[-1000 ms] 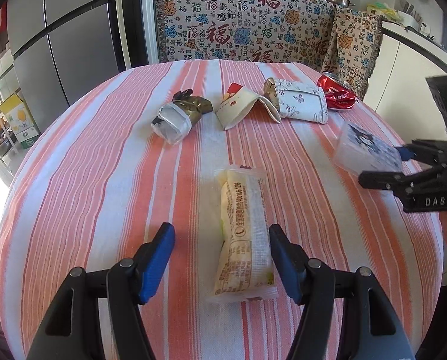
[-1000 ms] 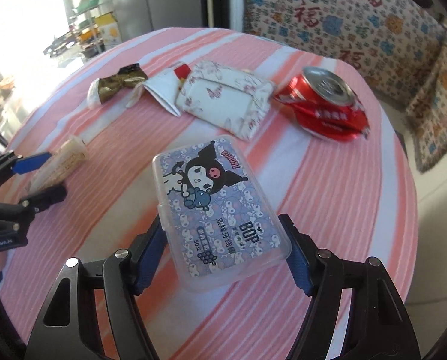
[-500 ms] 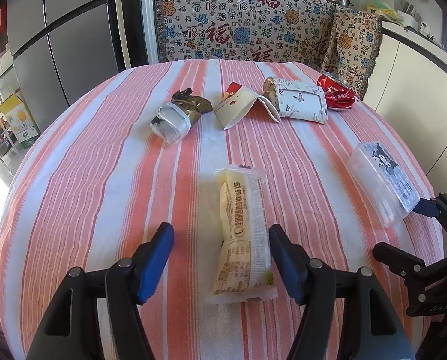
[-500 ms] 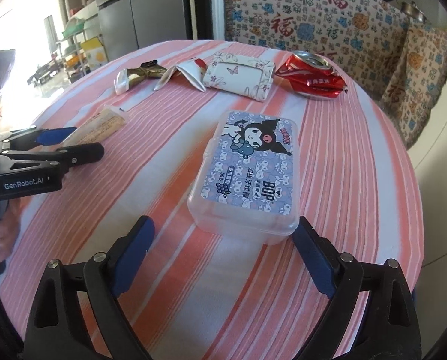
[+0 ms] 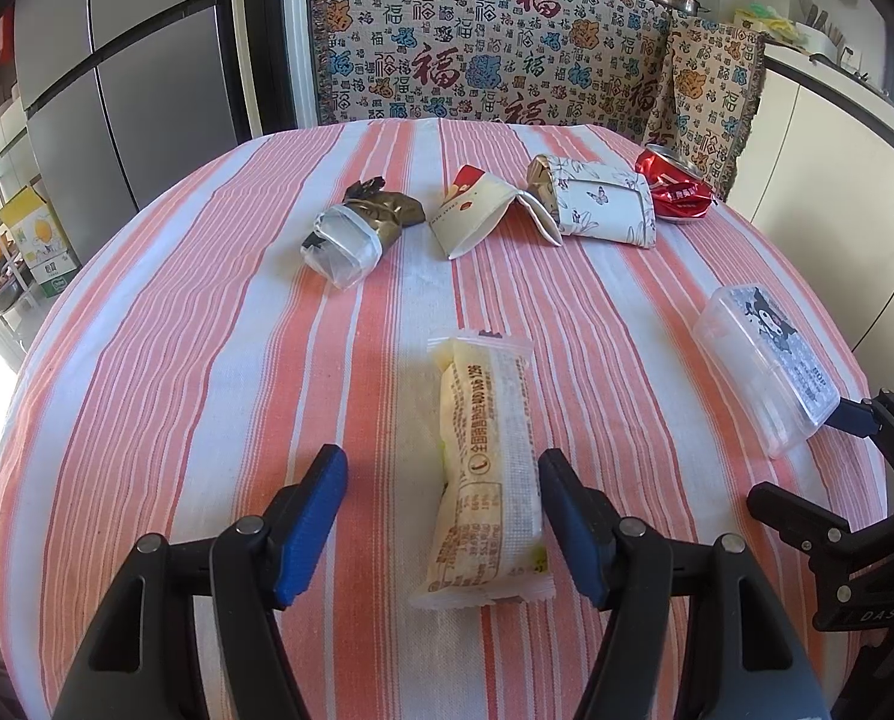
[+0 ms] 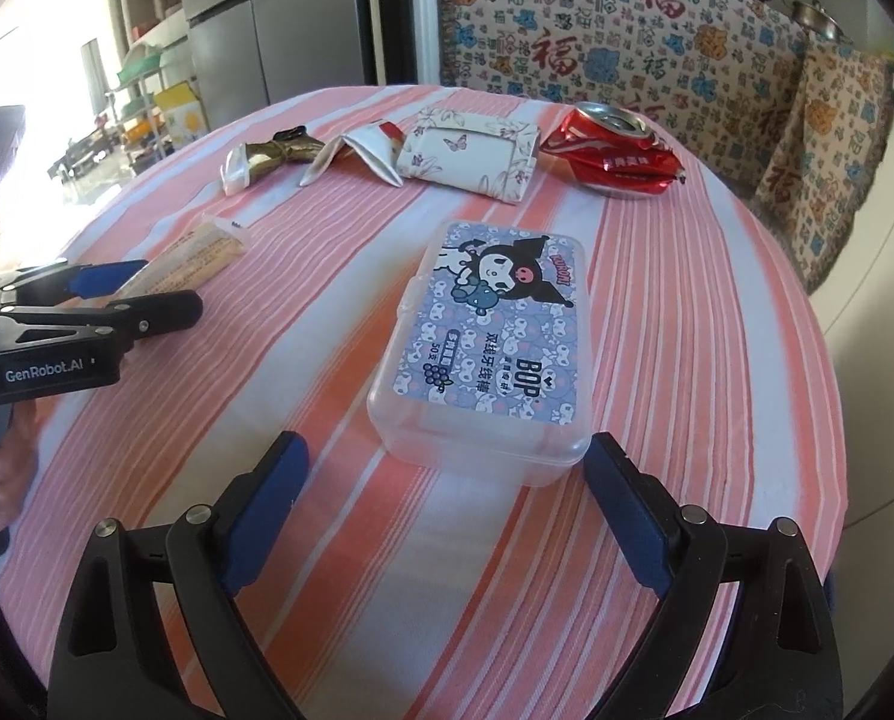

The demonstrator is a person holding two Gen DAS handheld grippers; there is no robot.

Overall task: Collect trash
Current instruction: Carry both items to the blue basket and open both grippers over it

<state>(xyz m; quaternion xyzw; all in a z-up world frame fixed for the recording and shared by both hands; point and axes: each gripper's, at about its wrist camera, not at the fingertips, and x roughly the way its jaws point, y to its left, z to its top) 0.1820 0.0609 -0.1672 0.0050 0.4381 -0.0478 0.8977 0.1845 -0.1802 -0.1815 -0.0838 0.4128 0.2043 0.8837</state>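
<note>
The left gripper (image 5: pixel 441 522) has its jaws spread wide on either side of the snack packet (image 5: pixel 488 474), which lies lengthwise on the near middle of the striped tablecloth (image 5: pixel 207 360); neither blue pad touches it, though the right pad is just beside its edge. The right gripper (image 6: pixel 447 504) is likewise wide open and empty, with the clear plastic box (image 6: pixel 489 348) flat on the cloth just beyond its fingertips, toward the right side of the table.

The packet looks light and soft — a crinkly film wrapper around something that would probably squash. A hold across its middle, where the filling gives the pads something to bite, seems safer than the flat sealed ends, which could slip out. The box is stiff and smooth-sided, likely light and a little slippery; its short width fits between the open pads, so gripping the two long walls near the near end looks sensible.

Along the far side lie a crumpled brown wrapper (image 5: pixel 357 228), a flattened paper cup (image 5: pixel 477 210), a butterfly-print tissue pack (image 5: pixel 597 204) and, farthest right, a crushed red can (image 6: pixel 615 162) — thin metal with possibly sharp creases.
</note>
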